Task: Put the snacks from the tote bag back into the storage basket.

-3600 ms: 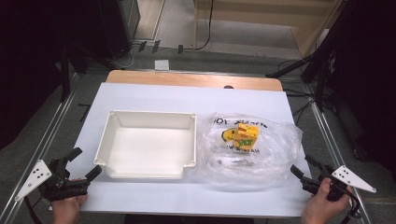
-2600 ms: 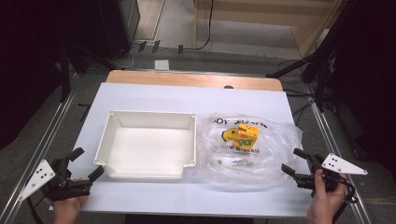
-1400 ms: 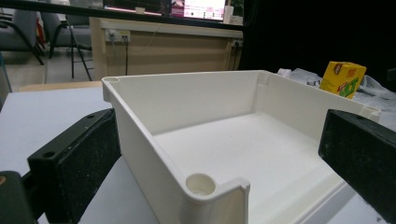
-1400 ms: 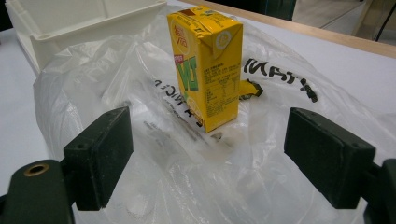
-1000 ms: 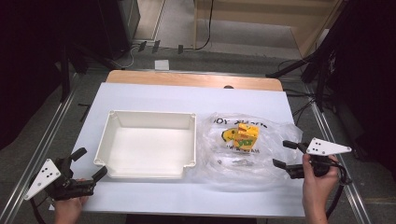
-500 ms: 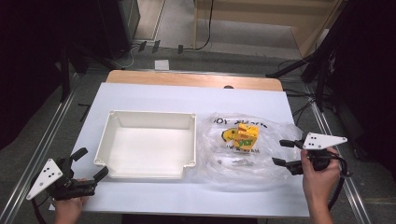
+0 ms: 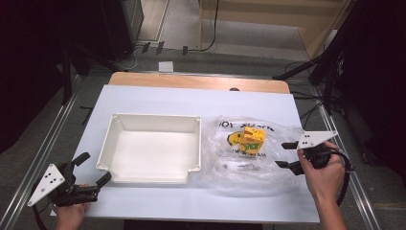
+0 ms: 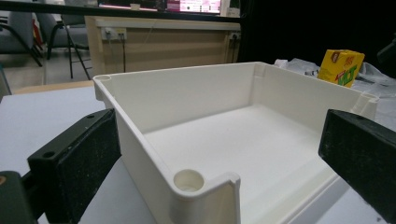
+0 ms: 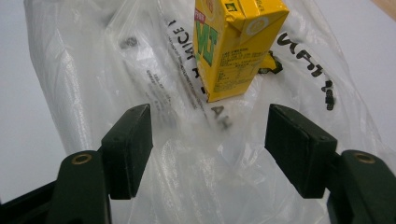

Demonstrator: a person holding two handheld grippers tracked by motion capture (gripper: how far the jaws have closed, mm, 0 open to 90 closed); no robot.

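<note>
Right gripper (image 9: 208, 149) — jaws just closing, still apart — over the clear plastic bag (image 9: 84, 79); left gripper (image 7: 88, 175) gapes beside the white tray (image 7: 148, 175).

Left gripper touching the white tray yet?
Apart. In the high view, bare table shows between the left gripper and the white tray.

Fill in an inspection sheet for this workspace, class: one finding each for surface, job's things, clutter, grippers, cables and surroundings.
Surface: white table top, wooden strip at the far edge.
Job's things: clear plastic bag with a yellow carton right of the white tray.
Clutter: nothing seen.
Grippers: left gripper open at the tray's near left corner; right gripper, jaws just closing, pads not pressing the bag.
Cables: black cable loops from the right gripper.
Surroundings: dark floor, wooden furniture behind.
</note>
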